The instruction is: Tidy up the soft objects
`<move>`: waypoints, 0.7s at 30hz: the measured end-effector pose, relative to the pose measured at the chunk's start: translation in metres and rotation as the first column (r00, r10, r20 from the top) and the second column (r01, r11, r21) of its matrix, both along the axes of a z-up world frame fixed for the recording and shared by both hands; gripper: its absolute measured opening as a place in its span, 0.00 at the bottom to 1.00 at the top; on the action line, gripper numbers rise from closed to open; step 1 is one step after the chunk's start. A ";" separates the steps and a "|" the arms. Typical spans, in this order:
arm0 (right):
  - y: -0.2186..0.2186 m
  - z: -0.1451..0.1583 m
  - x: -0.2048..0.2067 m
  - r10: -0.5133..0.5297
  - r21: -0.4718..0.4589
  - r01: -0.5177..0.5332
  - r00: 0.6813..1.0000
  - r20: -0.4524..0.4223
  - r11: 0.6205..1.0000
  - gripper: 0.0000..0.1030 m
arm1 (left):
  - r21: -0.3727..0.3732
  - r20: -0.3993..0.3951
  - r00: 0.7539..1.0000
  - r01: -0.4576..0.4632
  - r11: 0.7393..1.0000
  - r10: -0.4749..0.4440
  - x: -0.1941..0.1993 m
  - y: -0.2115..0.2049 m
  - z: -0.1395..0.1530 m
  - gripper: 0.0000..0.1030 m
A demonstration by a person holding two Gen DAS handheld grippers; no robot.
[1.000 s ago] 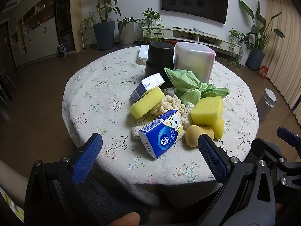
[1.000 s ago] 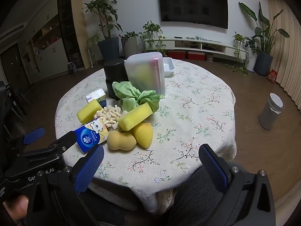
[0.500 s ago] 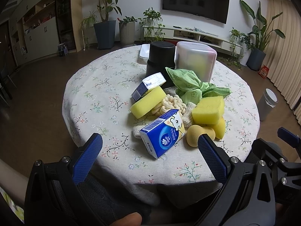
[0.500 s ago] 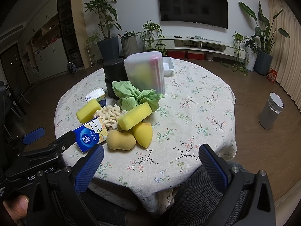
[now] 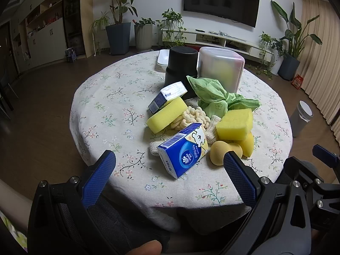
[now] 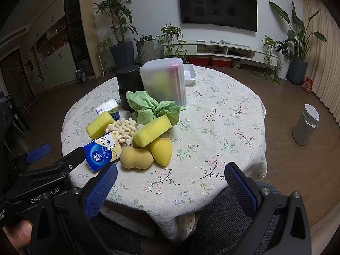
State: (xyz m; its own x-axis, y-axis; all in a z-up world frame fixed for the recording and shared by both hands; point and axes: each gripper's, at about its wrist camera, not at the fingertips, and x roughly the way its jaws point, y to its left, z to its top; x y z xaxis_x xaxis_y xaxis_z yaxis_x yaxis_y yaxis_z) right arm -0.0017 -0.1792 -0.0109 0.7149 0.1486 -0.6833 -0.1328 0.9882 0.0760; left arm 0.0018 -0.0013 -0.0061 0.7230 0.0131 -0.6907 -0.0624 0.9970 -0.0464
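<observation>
On the round bench (image 6: 223,114), a frosted lidded box (image 6: 163,82) stands at the back, something yellow showing dimly through its wall. Touching its left side is a black canister (image 6: 128,85); behind it, a white tray (image 6: 190,74). Before the box lie the green cloth (image 6: 148,106), yellow sponges (image 6: 152,132) and a blue tissue pack (image 5: 183,150). The left claw (image 5: 167,165) and right claw (image 6: 170,174) both gape wide, empty, at the bench's near edge.
</observation>
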 end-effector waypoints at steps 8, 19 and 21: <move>0.000 0.000 0.000 -0.001 0.000 0.001 1.000 -0.001 1.000 1.00 | -0.001 0.000 1.000 -0.001 1.000 0.001 -0.001 0.000 -0.001 1.00; -0.001 -0.001 0.000 -0.001 0.001 0.001 1.000 -0.002 1.000 1.00 | -0.001 -0.002 1.000 -0.002 1.000 0.002 -0.001 0.000 -0.001 1.00; -0.001 -0.001 0.000 0.000 0.000 0.000 1.000 -0.002 1.000 1.00 | -0.002 -0.002 1.000 -0.002 1.000 0.002 -0.001 0.000 -0.002 1.00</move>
State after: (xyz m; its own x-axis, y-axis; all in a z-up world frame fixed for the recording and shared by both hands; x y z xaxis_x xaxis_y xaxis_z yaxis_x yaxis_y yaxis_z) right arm -0.0016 -0.1798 -0.0120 0.7136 0.1485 -0.6846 -0.1323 0.9883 0.0766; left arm 0.0011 -0.0011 -0.0079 0.7214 0.0135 -0.6924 -0.0645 0.9968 -0.0478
